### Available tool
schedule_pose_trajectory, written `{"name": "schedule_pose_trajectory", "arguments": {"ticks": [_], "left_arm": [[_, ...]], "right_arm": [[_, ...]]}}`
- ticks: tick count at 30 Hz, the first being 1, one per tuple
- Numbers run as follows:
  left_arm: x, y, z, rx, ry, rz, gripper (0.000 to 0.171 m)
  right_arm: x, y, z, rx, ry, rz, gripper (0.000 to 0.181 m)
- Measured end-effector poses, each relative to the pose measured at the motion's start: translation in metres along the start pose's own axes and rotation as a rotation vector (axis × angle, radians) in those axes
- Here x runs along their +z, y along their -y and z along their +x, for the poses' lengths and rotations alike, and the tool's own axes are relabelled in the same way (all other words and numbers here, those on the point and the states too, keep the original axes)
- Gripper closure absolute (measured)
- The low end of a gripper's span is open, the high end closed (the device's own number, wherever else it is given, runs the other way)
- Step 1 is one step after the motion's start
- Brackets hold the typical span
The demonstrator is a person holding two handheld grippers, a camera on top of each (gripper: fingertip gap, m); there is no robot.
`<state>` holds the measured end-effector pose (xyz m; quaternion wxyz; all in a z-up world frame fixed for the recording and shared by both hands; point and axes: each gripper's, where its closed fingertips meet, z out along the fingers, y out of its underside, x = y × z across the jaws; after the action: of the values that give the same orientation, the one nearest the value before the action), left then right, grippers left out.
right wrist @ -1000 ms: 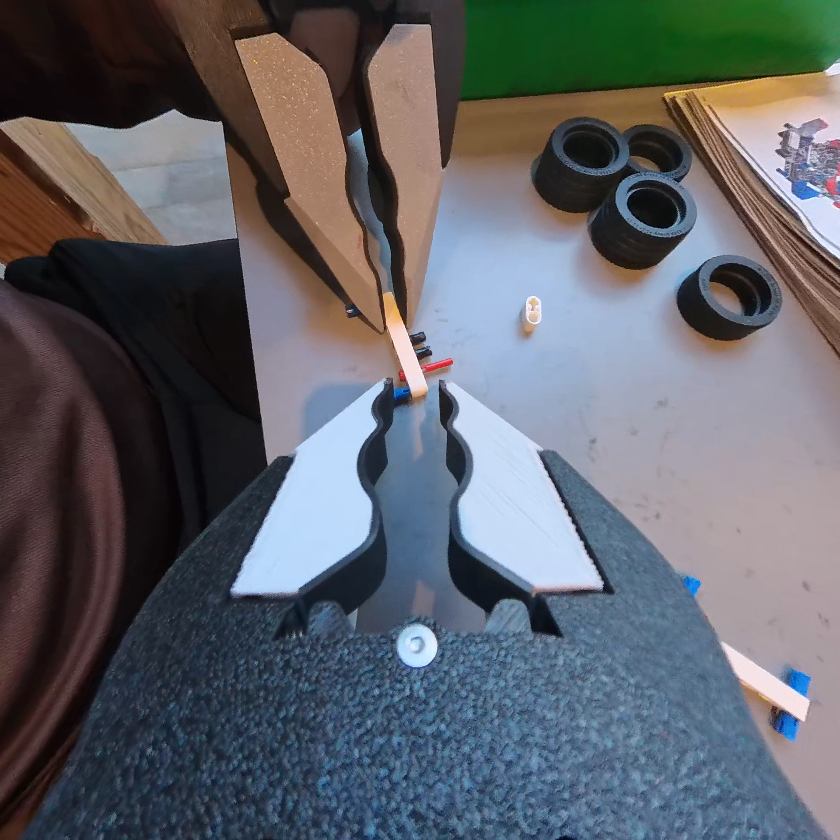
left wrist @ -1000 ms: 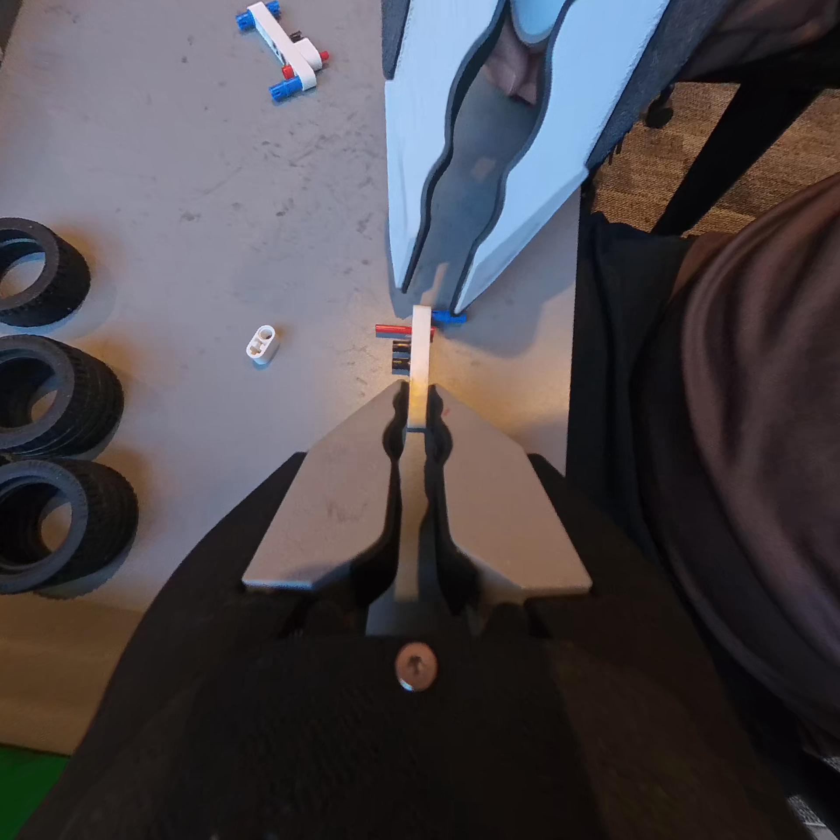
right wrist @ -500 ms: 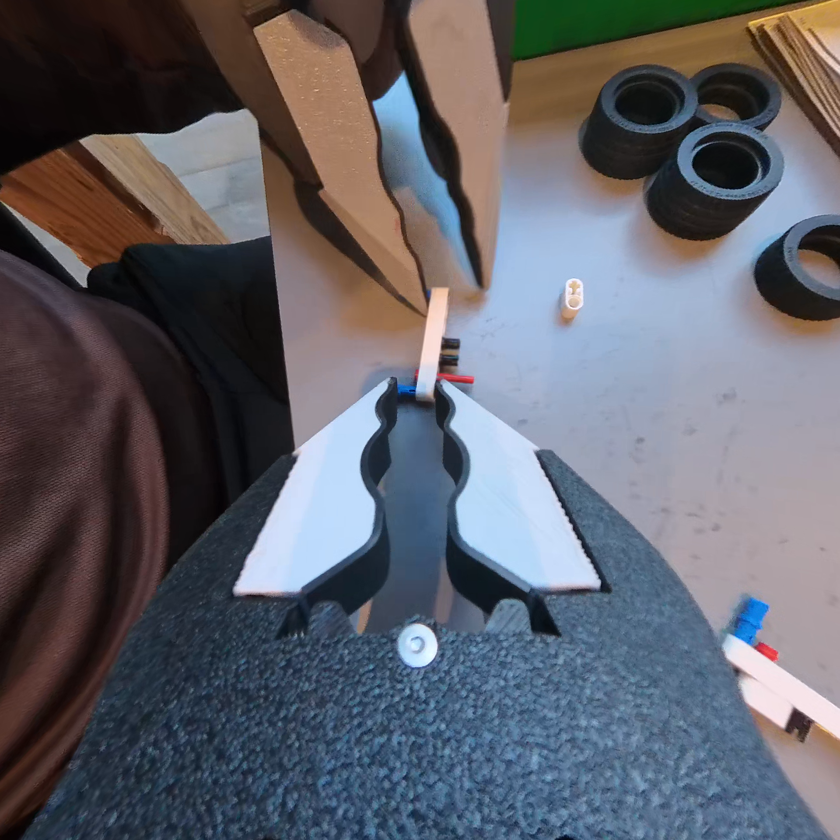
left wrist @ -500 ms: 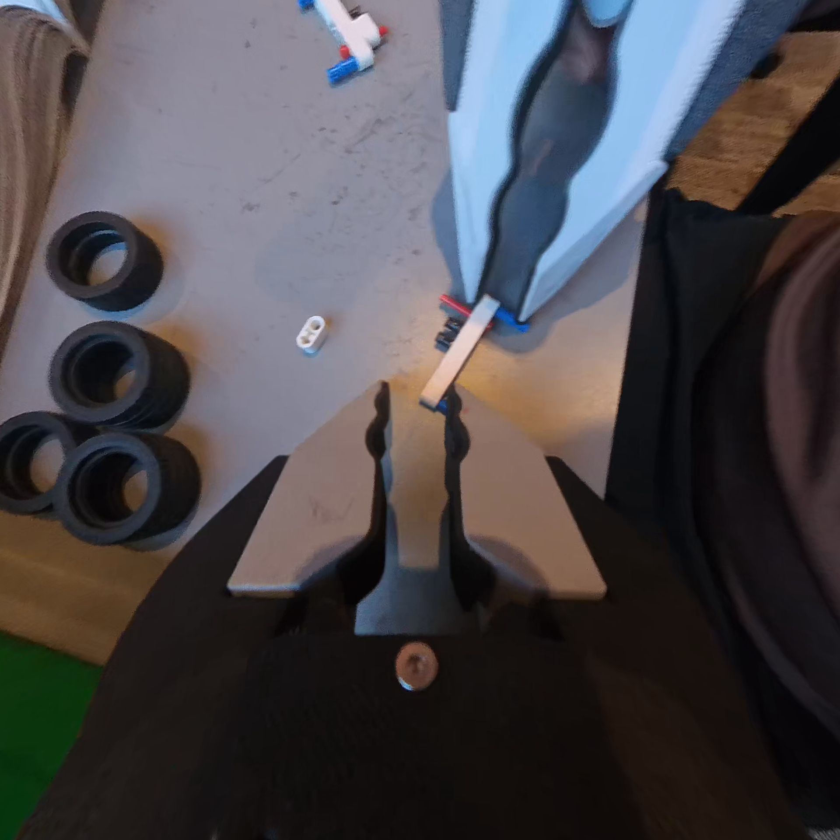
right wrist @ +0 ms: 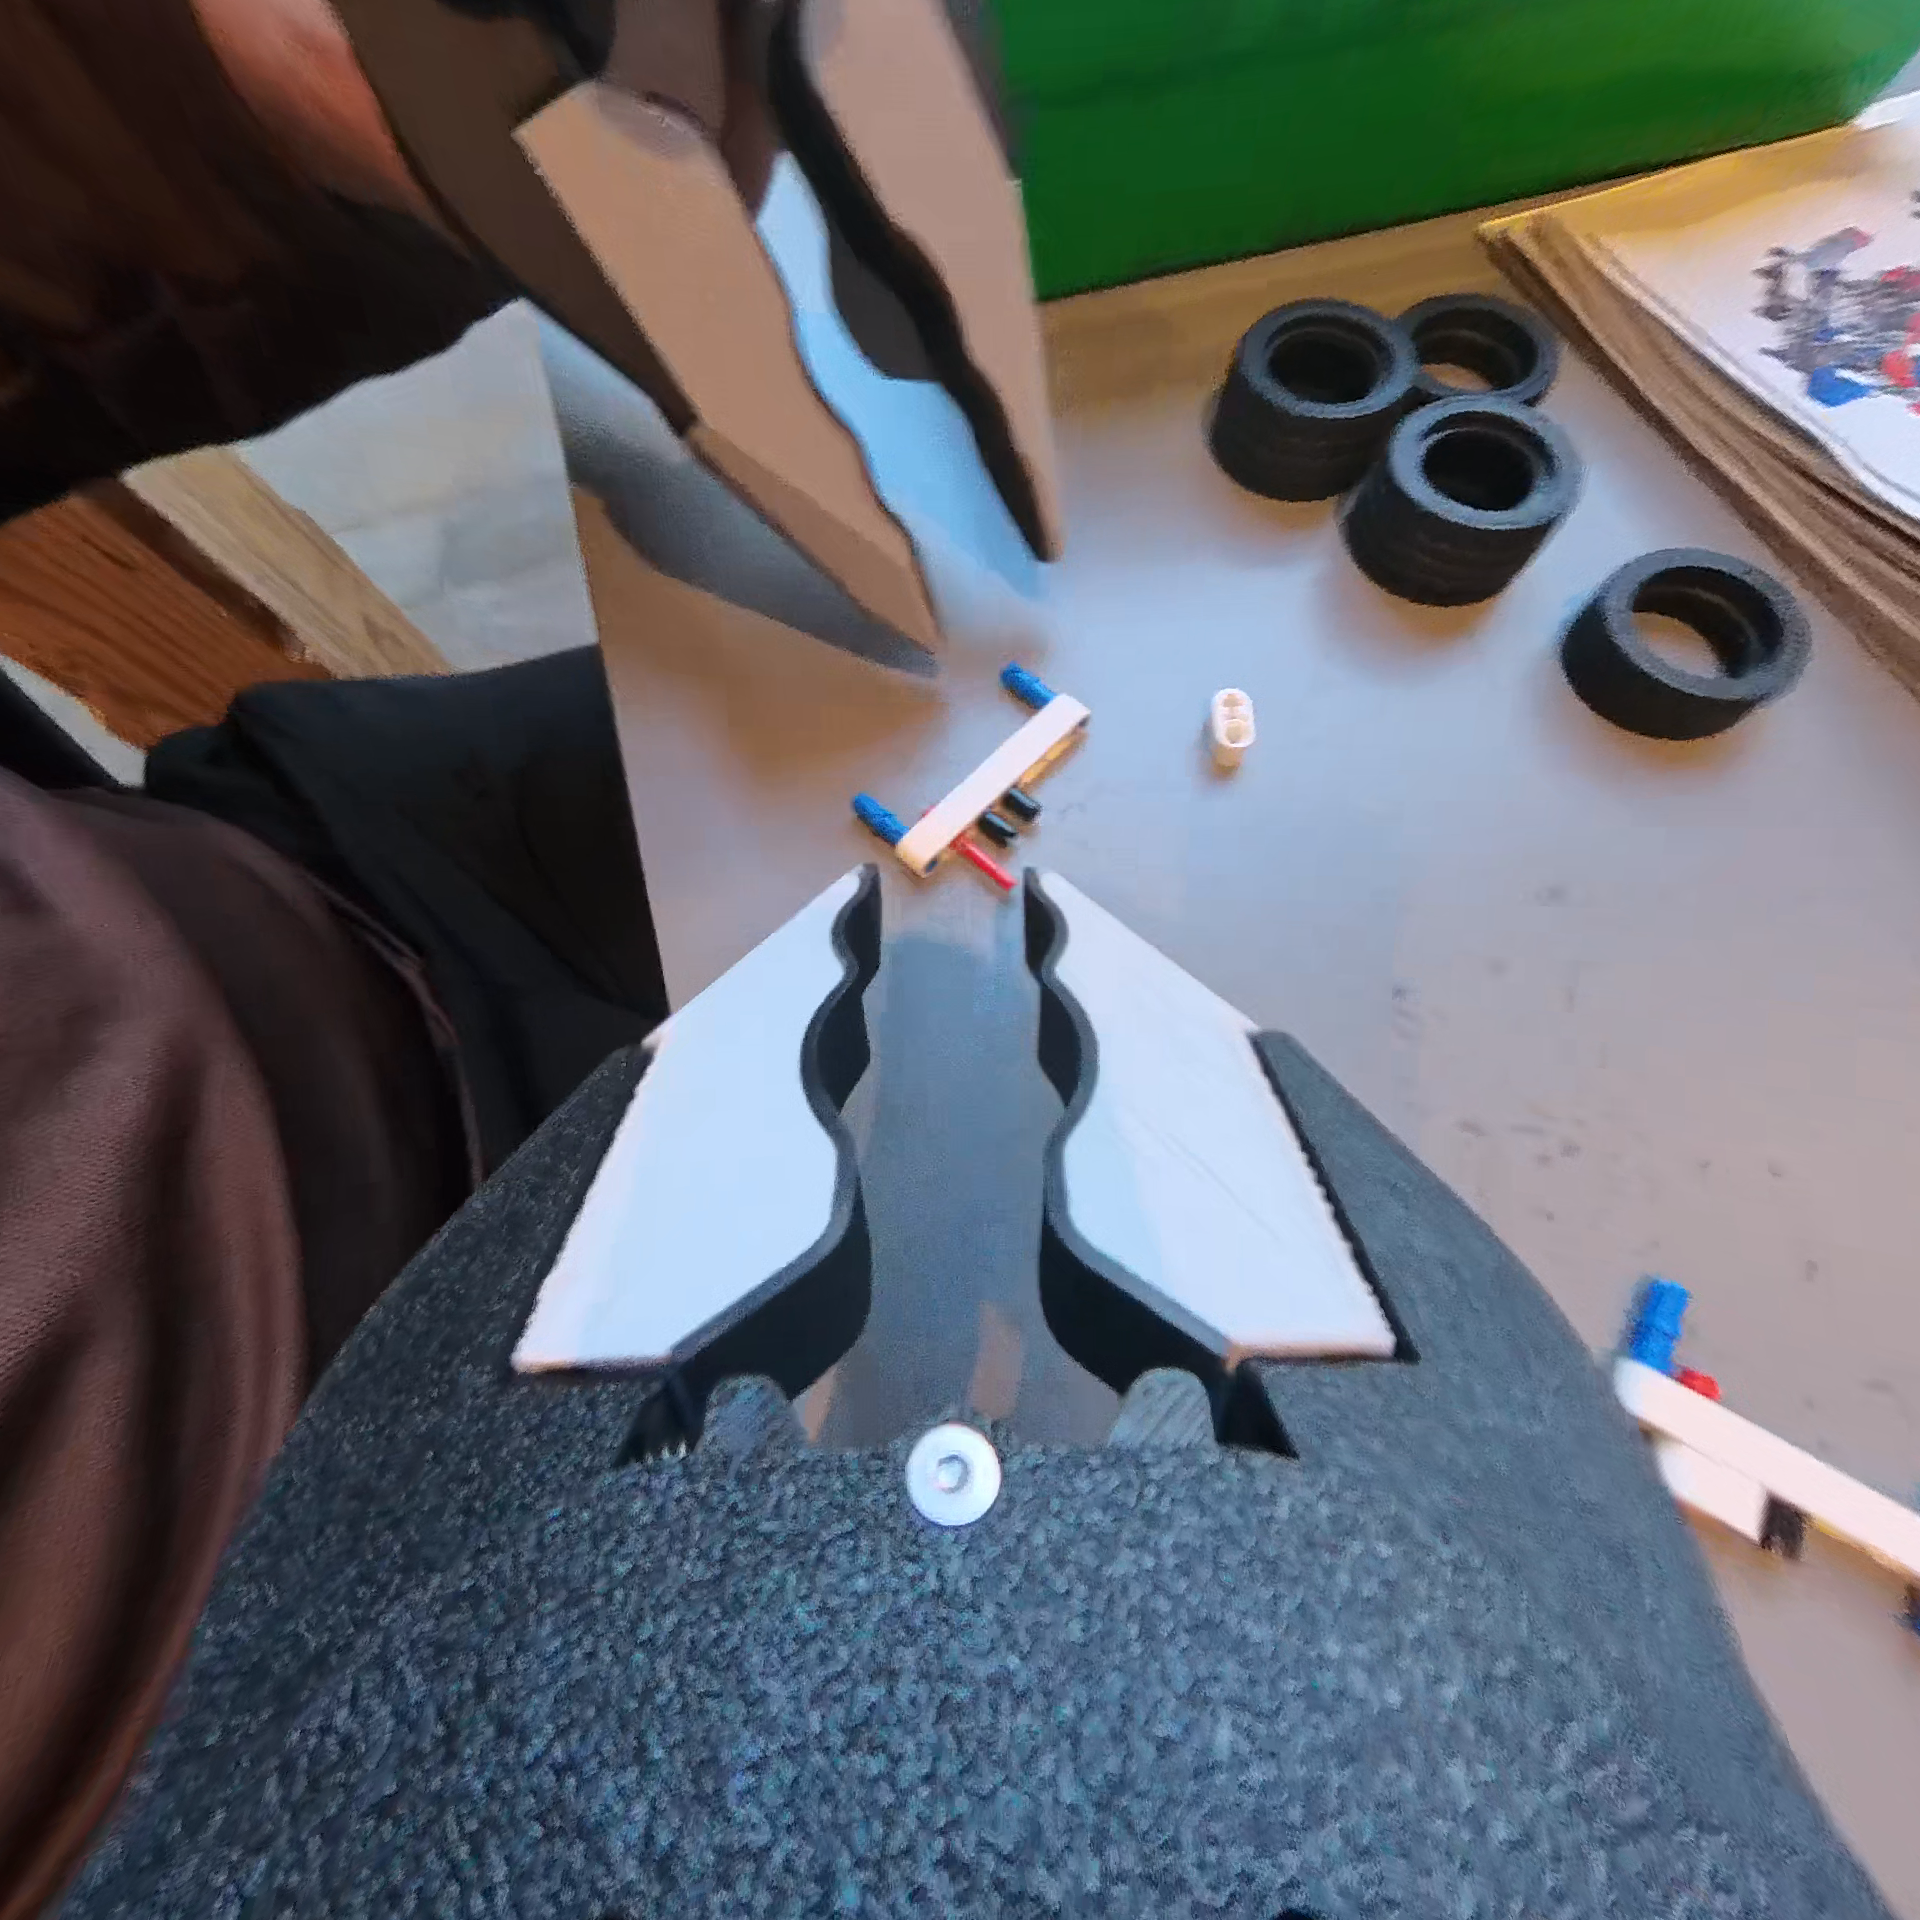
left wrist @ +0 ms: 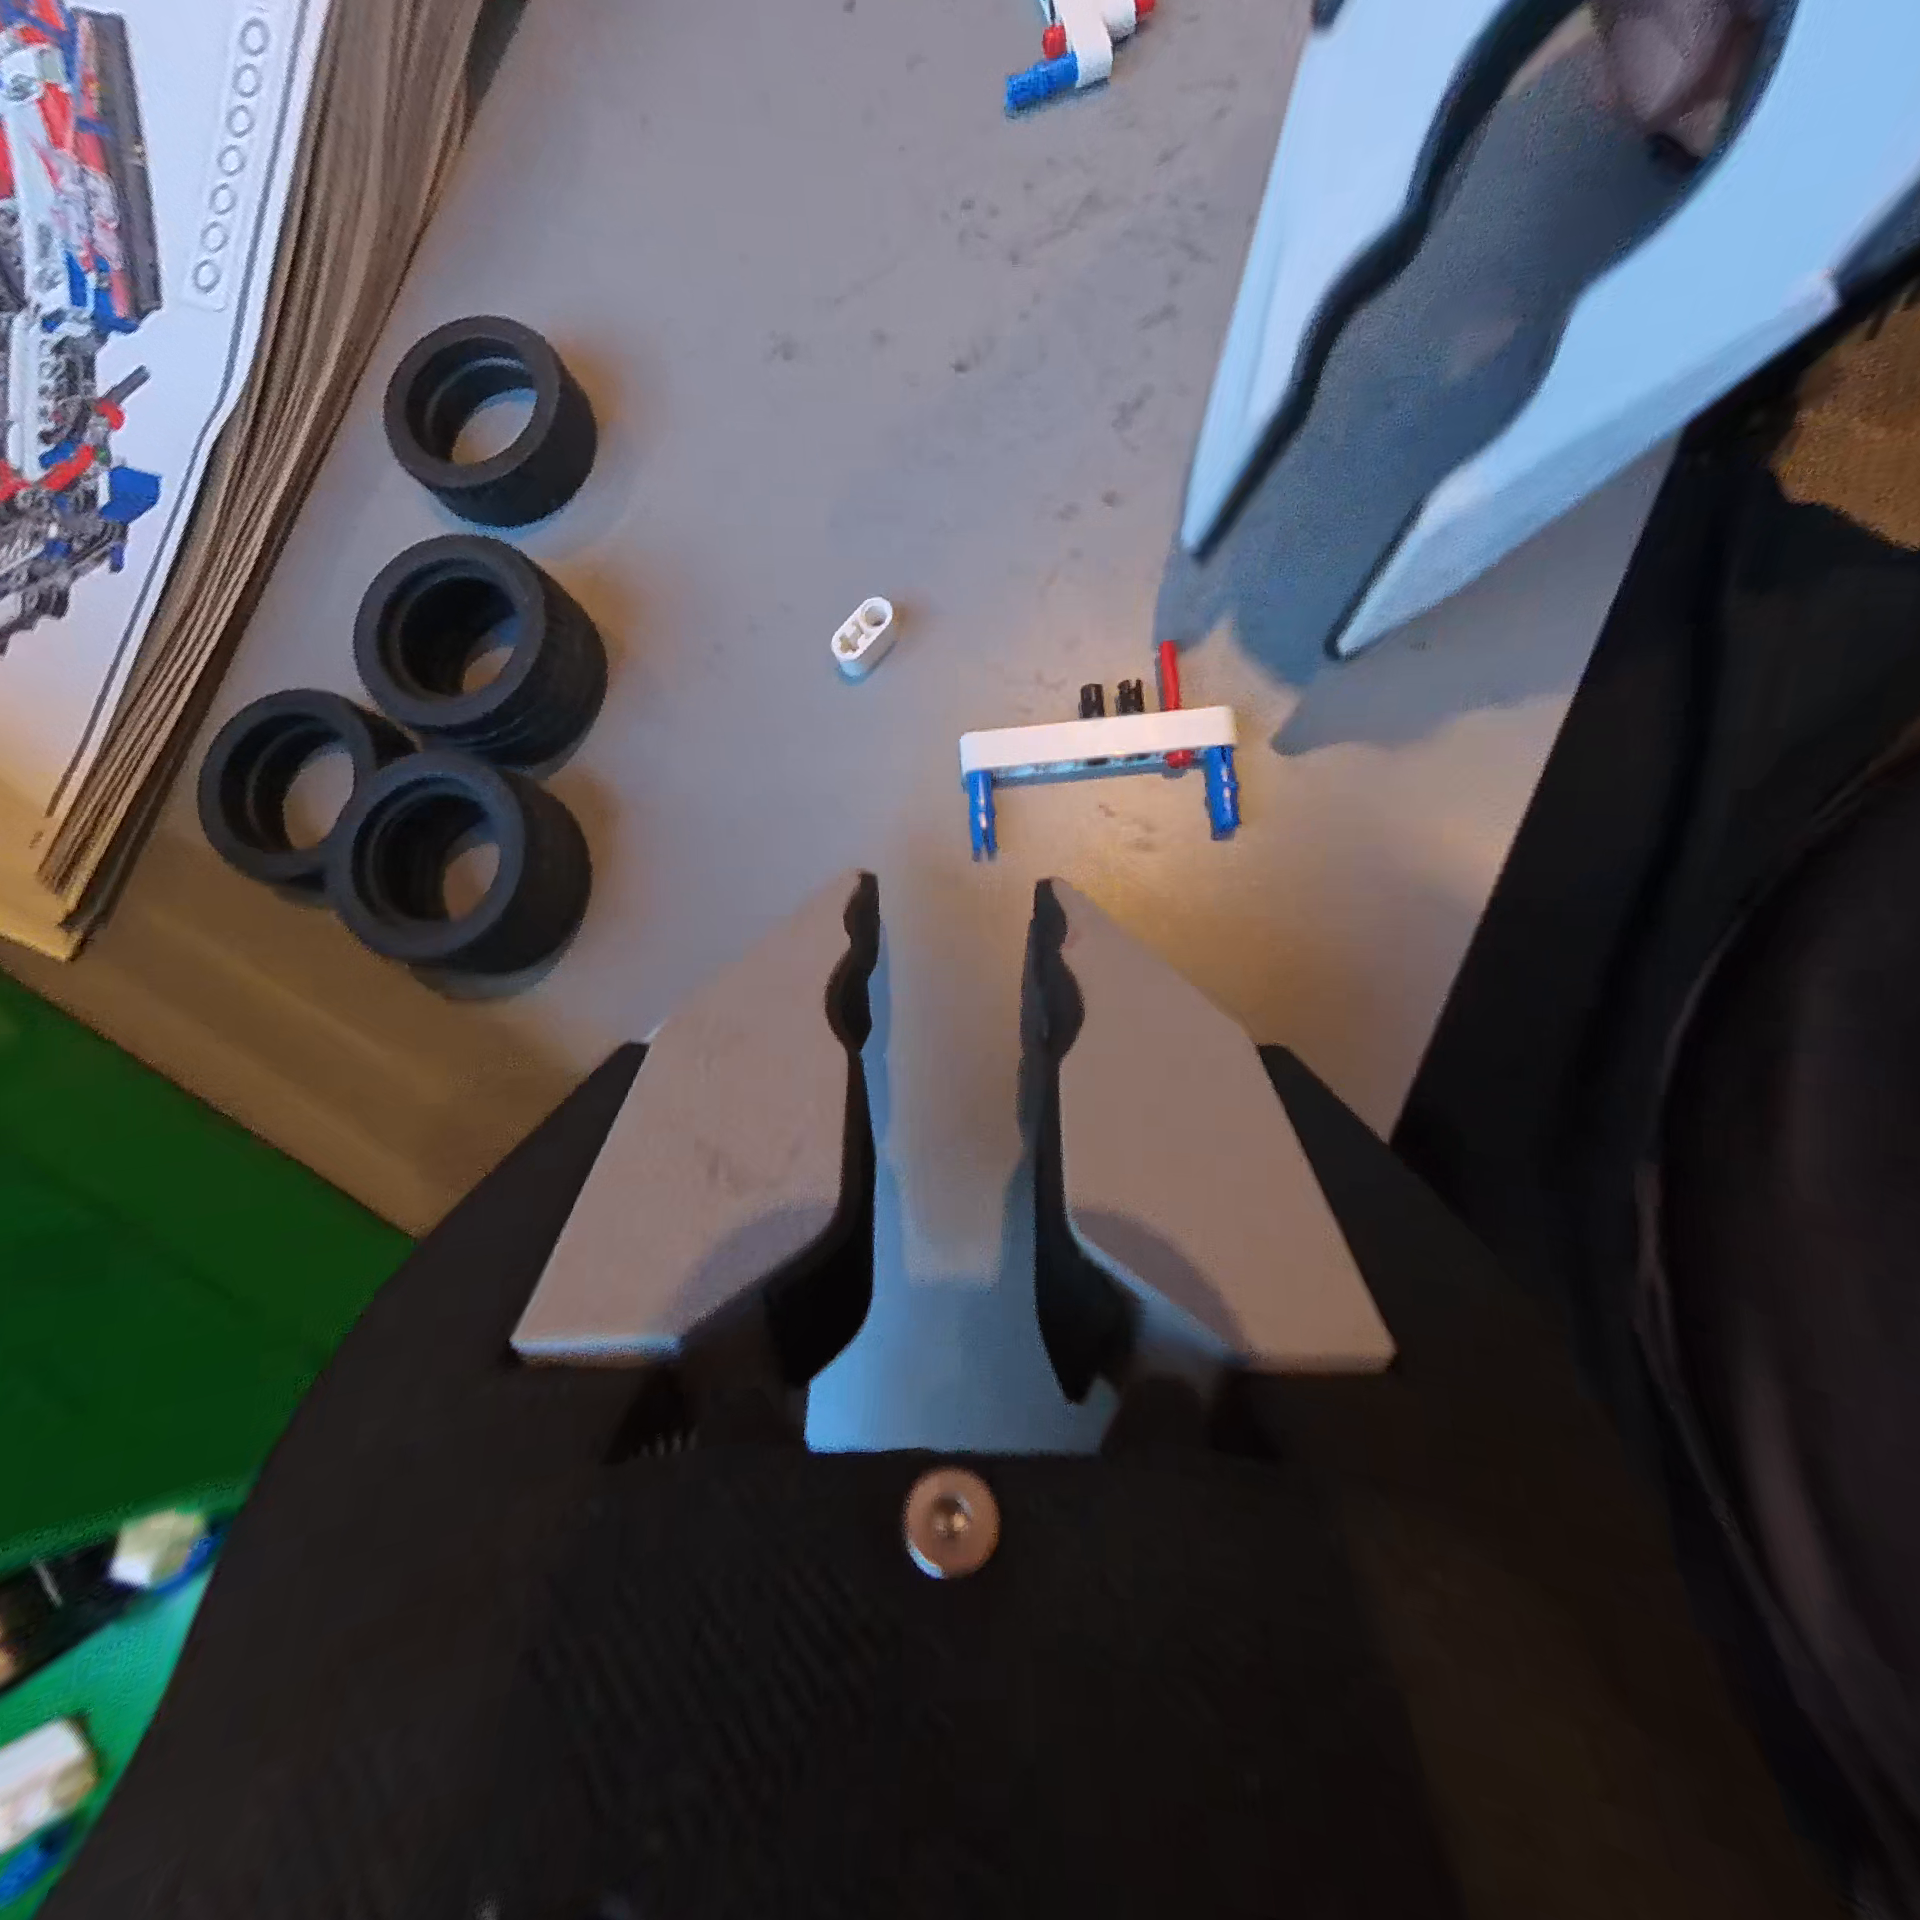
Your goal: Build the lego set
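Observation:
A white beam (left wrist: 1096,736) with blue, black and red pins lies loose on the grey table, just ahead of my left gripper (left wrist: 951,894), which is open and empty. In the right wrist view the same beam (right wrist: 992,790) lies just beyond my right gripper (right wrist: 948,883), also open and empty. The other gripper shows above the beam in each view, apart from it. A small white connector (left wrist: 864,632) lies to the left of the beam; it also shows in the right wrist view (right wrist: 1232,725).
Several black tyres (left wrist: 473,644) sit left of the beam, also in the right wrist view (right wrist: 1455,499). An instruction booklet (left wrist: 94,312) lies beyond them. A second white assembly (right wrist: 1766,1455) lies at the right. A green box (right wrist: 1403,114) stands behind. The table edge and a person's lap are close. The small white connector (left wrist: 864,632) is about 6 centimetres from both grippers' fingertips. Seen from the right wrist view (right wrist: 1229,716) as well.
My left gripper opened and let go of the white beam. Both grippers pulled back, and the beam now lies flat on the table, turned sideways.

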<state>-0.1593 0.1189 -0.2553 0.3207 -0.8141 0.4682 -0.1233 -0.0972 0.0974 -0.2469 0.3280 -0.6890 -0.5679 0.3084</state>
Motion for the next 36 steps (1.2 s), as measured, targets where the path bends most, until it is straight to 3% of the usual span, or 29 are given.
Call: {"name": "schedule_pose_trajectory", "arguments": {"ticks": [8, 11, 16, 20, 27, 36], "left_arm": [[-0.013, -0.020, 0.009, -0.096, 0.026, 0.137, 0.130], [-0.018, -0.015, 0.009, -0.074, 0.035, 0.184, 0.119], [-0.027, 0.003, -0.001, -0.036, 0.045, 0.318, 0.115], [-0.021, 0.005, 0.007, 0.001, -0.067, 0.308, 0.118], [-0.016, 0.008, 0.009, 0.095, -0.042, 0.304, 0.131], [-0.016, 0.009, 0.007, 0.094, -0.034, 0.307, 0.132]], "right_arm": [[-0.033, 0.008, 0.037, 0.173, -0.054, 0.106, 0.117], [-0.029, 0.003, 0.048, 0.158, -0.104, 0.076, 0.125], [-0.023, 0.005, 0.059, 0.064, -0.200, 0.109, 0.148], [-0.020, 0.010, 0.062, 0.045, -0.204, 0.125, 0.160], [-0.015, -0.003, 0.080, 0.107, -0.204, 0.049, 0.161], [-0.016, -0.003, 0.079, 0.134, -0.176, 0.059, 0.154]]}}
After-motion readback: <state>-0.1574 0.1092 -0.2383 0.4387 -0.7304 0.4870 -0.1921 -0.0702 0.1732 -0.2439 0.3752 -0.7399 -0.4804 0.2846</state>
